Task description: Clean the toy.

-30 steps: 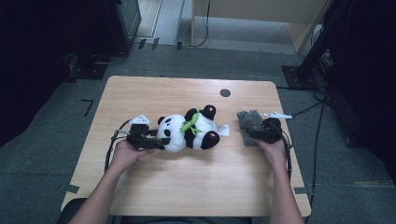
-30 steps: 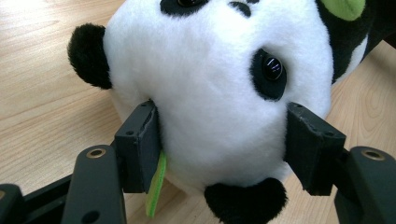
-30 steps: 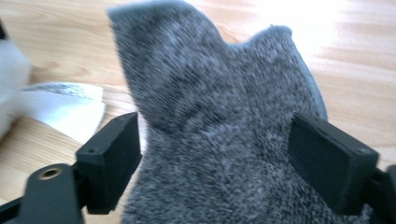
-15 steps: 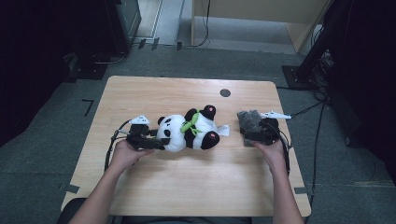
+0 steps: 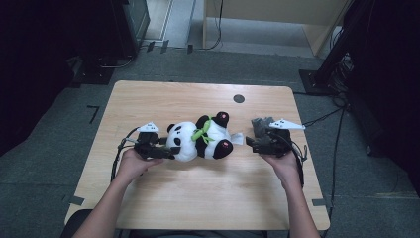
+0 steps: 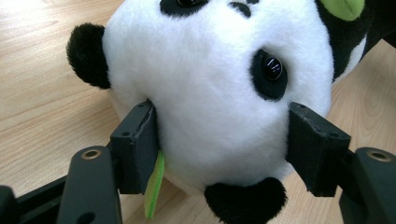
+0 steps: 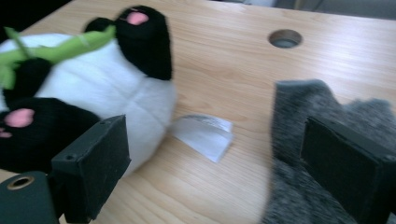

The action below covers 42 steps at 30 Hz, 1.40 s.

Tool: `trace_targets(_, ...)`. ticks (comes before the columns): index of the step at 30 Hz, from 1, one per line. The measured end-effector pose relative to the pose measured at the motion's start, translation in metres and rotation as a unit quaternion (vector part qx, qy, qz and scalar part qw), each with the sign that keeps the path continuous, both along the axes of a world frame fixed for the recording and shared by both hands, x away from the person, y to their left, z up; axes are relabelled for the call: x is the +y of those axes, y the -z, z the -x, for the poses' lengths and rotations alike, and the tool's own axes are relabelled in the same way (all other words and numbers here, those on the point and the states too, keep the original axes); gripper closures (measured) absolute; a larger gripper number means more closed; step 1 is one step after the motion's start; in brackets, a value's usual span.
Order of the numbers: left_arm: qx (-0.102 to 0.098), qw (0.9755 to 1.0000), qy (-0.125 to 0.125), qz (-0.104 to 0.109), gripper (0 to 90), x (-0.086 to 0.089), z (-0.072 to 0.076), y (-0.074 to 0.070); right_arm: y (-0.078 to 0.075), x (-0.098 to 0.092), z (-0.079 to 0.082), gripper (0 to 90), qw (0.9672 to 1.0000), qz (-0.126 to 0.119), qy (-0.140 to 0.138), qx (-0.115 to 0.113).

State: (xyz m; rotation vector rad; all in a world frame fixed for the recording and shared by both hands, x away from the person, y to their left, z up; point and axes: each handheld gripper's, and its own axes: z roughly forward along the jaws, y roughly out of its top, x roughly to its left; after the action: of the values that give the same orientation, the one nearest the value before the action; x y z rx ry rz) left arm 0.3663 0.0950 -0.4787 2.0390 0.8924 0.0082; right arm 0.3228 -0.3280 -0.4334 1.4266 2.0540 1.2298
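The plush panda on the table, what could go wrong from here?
1. The left tool clamps only the panda's soft round head, so it may squirt out if pulled.
2. The right tool stands open between the panda's rump and the grey furry cloth; closing could snag the white tag or the cloth.

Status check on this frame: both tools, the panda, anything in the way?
Left tool clamped on the panda at its head. Right tool open, nothing between its jaws, jaws just opened. Grey furry cloth beside it; no obstruction.
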Motion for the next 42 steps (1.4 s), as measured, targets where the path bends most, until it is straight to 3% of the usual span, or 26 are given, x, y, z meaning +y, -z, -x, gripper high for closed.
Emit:
trace_targets(3,0.001,1.0,-0.002,-0.001,29.5,0.0,0.0,0.0,-0.003,0.012,0.002,8.2,0.9997,-0.007,-0.022,-0.002)
trace_targets(8,0.0,1.0,-0.002,-0.001,26.9,-0.001,0.0,0.001,-0.006,0.031,0.006,8.0,0.9981,0.002,-0.061,0.002)
trace_targets(15,0.003,1.0,-0.002,0.002,24.7,-0.001,-0.001,0.002,-0.008,0.05,0.009,5.1,0.9954,-0.004,-0.095,-0.002)
trace_targets(19,0.002,1.0,-0.002,0.003,23.8,-0.001,-0.002,0.002,-0.005,0.062,0.01,3.4,0.9935,0.007,-0.113,-0.001)
trace_targets(24,0.004,1.0,-0.004,0.007,23.5,-0.001,-0.002,0.003,0.003,0.071,0.008,3.4,0.993,0.017,-0.117,0.004)
trace_targets(33,0.003,0.9999,-0.004,0.009,22.8,-0.001,-0.003,0.004,0.016,0.09,0.007,3.7,0.9883,0.018,-0.151,0.007)
trace_targets(37,0.002,0.9999,-0.005,0.01,22.7,-0.001,-0.003,0.004,0.022,0.096,0.003,3.7,0.988,0.022,-0.153,0.009)
trace_targets(42,0.001,0.9999,-0.006,0.011,22.6,-0.002,-0.003,0.004,0.034,0.104,-0.002,2.4,0.9899,0.046,-0.133,0.013)
